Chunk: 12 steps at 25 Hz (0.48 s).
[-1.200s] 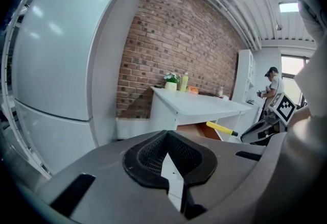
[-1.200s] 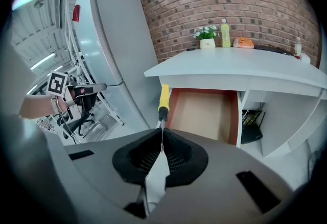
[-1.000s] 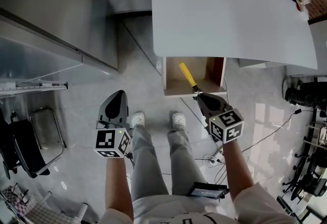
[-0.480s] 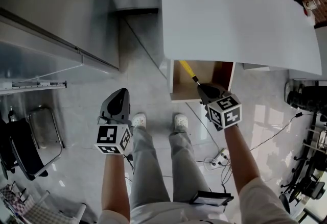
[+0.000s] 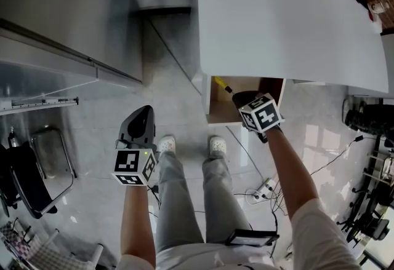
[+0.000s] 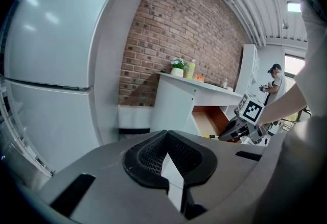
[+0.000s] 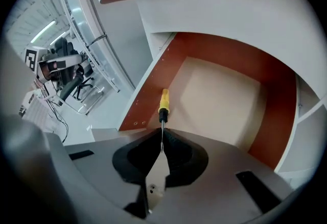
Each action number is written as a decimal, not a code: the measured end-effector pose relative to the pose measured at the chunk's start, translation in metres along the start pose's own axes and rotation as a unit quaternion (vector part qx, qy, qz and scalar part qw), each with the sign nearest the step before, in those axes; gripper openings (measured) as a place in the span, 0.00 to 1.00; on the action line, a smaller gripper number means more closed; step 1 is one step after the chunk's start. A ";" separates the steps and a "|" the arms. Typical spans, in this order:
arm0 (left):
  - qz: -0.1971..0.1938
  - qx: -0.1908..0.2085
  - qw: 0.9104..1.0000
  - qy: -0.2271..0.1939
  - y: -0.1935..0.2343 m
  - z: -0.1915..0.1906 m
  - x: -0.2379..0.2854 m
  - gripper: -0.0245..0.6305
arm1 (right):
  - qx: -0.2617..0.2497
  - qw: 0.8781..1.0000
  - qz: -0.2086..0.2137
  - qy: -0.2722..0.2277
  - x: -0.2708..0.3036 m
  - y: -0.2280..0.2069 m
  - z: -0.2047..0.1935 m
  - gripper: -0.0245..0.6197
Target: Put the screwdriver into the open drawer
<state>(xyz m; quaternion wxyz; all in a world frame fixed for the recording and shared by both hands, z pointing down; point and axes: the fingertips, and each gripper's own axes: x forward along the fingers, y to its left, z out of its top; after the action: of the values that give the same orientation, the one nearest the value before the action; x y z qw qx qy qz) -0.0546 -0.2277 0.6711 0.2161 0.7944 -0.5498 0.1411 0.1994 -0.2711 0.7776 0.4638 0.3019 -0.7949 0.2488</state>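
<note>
Well left of the open drawer (image 5: 223,106), the left tool (image 6: 165,152) is held shut on nothing. The screwdriver (image 7: 163,103) is gripped by its metal shaft in the closed right tool (image 7: 161,140), its yellow handle reaching into the drawer near the left wall. The placing step is judged to be in hand: a little lowering toward the drawer floor and a parting of the jaws are called for next.

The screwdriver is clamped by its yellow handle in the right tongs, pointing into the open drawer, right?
Not quite: the right tongs clamp the screwdriver by its thin metal shaft, and the yellow handle is the free end pointing into the open drawer. The right gripper view shows this.
</note>
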 end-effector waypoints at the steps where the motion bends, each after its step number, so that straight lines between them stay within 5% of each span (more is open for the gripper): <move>1: 0.001 -0.002 1.000 0.001 0.001 -0.001 -0.002 0.06 | -0.006 1.000 0.000 0.011 0.005 0.000 -0.002 0.07; 12: 0.019 -0.018 1.000 0.010 0.017 -0.013 -0.012 0.06 | 0.000 0.995 -0.012 0.104 0.040 -0.008 -0.036 0.07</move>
<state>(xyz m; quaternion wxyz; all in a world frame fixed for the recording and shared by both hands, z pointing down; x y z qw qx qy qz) -0.0745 -0.2167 0.6795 0.2334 0.7782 -0.5651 0.1434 0.2104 -0.2621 0.8294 0.5466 0.2840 -0.7388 0.2734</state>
